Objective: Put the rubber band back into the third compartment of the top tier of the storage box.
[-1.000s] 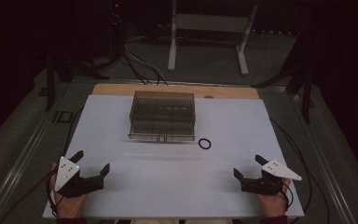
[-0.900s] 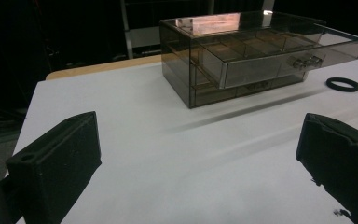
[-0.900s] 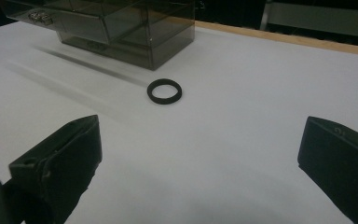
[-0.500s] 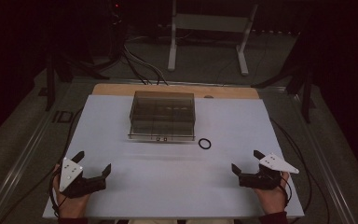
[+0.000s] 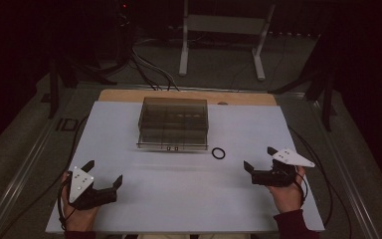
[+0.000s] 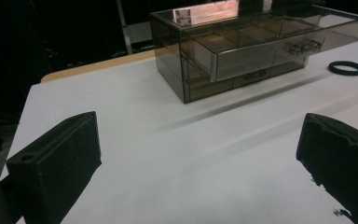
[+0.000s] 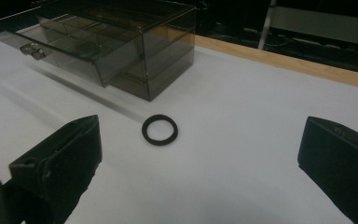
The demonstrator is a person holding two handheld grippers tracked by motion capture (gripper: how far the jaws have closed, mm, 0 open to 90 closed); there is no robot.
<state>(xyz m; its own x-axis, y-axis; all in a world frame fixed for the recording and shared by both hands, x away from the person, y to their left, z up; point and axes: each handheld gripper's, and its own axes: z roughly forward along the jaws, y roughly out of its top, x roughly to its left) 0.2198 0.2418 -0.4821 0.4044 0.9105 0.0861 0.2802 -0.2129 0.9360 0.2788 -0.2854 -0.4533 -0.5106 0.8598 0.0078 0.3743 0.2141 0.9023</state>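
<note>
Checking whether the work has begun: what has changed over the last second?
Little. The right gripper shifted slightly towards the table's middle, jaws open; the left gripper barely moved. Nothing was grasped. The drawer box, its upper drawer pulled out, and the black ring stayed put.

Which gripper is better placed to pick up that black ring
Right, probably. The right gripper is open and nearer the black ring; the left gripper sits farther off.
</note>
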